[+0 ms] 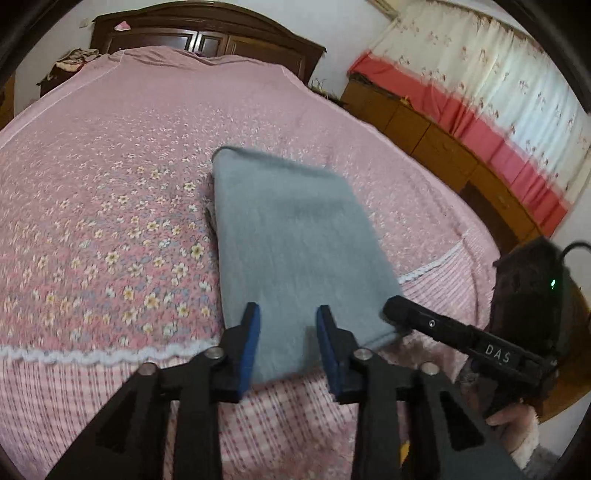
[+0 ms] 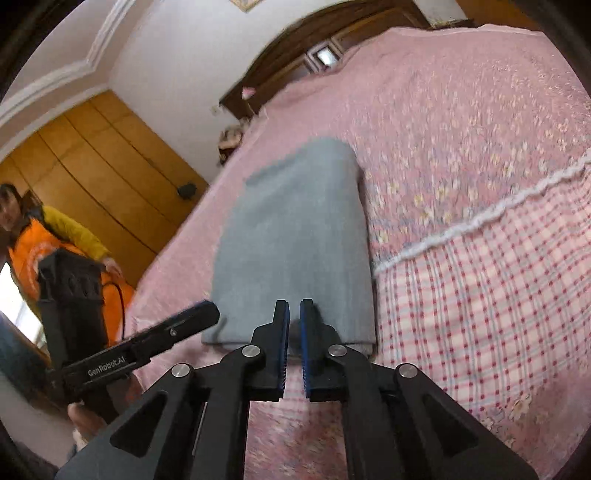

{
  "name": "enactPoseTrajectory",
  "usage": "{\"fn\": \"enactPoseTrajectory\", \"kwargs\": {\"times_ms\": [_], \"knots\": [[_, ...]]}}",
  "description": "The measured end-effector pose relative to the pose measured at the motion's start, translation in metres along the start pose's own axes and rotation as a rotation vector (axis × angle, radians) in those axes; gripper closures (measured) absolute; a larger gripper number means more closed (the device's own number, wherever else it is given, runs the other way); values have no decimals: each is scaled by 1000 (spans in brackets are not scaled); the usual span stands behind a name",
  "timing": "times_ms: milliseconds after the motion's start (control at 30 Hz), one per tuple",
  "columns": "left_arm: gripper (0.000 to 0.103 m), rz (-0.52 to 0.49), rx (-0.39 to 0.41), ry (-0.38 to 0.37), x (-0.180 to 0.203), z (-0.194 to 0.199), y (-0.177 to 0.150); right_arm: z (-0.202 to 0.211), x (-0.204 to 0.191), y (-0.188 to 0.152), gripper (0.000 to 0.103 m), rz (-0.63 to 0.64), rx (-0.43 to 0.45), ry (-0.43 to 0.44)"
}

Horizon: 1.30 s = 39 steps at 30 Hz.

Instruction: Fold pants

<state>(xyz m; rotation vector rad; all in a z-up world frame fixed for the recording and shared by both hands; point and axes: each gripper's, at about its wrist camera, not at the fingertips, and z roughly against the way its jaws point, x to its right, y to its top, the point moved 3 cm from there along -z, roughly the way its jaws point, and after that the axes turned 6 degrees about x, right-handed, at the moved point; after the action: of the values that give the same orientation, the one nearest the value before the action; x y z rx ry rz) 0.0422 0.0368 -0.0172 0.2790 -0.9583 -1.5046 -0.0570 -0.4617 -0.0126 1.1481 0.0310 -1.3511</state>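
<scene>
Grey pants (image 1: pixel 288 240) lie folded into a long flat rectangle on the pink flowered bedspread (image 1: pixel 110 184), with the near end close to the bed's edge. My left gripper (image 1: pixel 288 321) hovers over that near end with its blue pads apart, and no cloth is pinched between them. In the right wrist view the pants (image 2: pixel 295 229) run away from my right gripper (image 2: pixel 294 314). Its pads are almost together over the near edge, with nothing visibly gripped. The right gripper's tip (image 1: pixel 393 308) sits at the pants' near right corner, and the left gripper (image 2: pixel 207 310) is at the near left corner.
A dark wooden headboard (image 1: pixel 207 33) stands at the far end of the bed. A low wooden cabinet (image 1: pixel 443 147) and a flowered curtain (image 1: pixel 498 92) line the right side. A wooden wardrobe (image 2: pixel 92 155) and a person in an orange vest (image 2: pixel 33 240) are on the left.
</scene>
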Motion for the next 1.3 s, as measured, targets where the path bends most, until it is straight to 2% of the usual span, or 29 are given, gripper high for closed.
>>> {"fn": "enactPoseTrajectory", "kwargs": {"times_ms": [100,167,233,267,333,400,467,533,600,733,900,1033,1133,1233,1300], "knots": [[67,-12,-11,29,-2,-6,-9,2,-4,0,96,4,2,-25],[67,-21,10,40,4,-5,-3,-4,-19,13,89,40,6,-61],[66,-32,29,61,12,1,5,-5,-33,31,59,90,28,-85],[64,-51,45,79,17,7,10,0,-39,37,54,122,48,-96],[50,-95,87,110,27,19,20,9,-54,47,46,179,86,-106],[31,-136,141,126,39,33,29,22,-71,57,39,247,130,-132],[20,-162,187,127,51,50,37,38,-82,60,30,295,168,-142],[16,-176,230,134,53,68,40,53,-91,61,14,342,204,-155],[8,-200,274,143,66,77,38,65,-101,51,9,398,233,-177],[3,-226,336,172,65,109,33,92,-112,28,8,495,253,-206],[0,-236,369,204,60,127,8,104,-103,-3,7,496,267,-253],[0,-218,363,232,49,126,-15,109,-90,-31,7,446,282,-260],[0,-165,352,218,34,118,-33,105,-77,-46,6,437,298,-287],[0,-133,394,232,16,102,-52,93,-60,-53,6,426,282,-335],[0,-133,358,236,6,88,-63,89,-51,-54,6,405,277,-342]]}}
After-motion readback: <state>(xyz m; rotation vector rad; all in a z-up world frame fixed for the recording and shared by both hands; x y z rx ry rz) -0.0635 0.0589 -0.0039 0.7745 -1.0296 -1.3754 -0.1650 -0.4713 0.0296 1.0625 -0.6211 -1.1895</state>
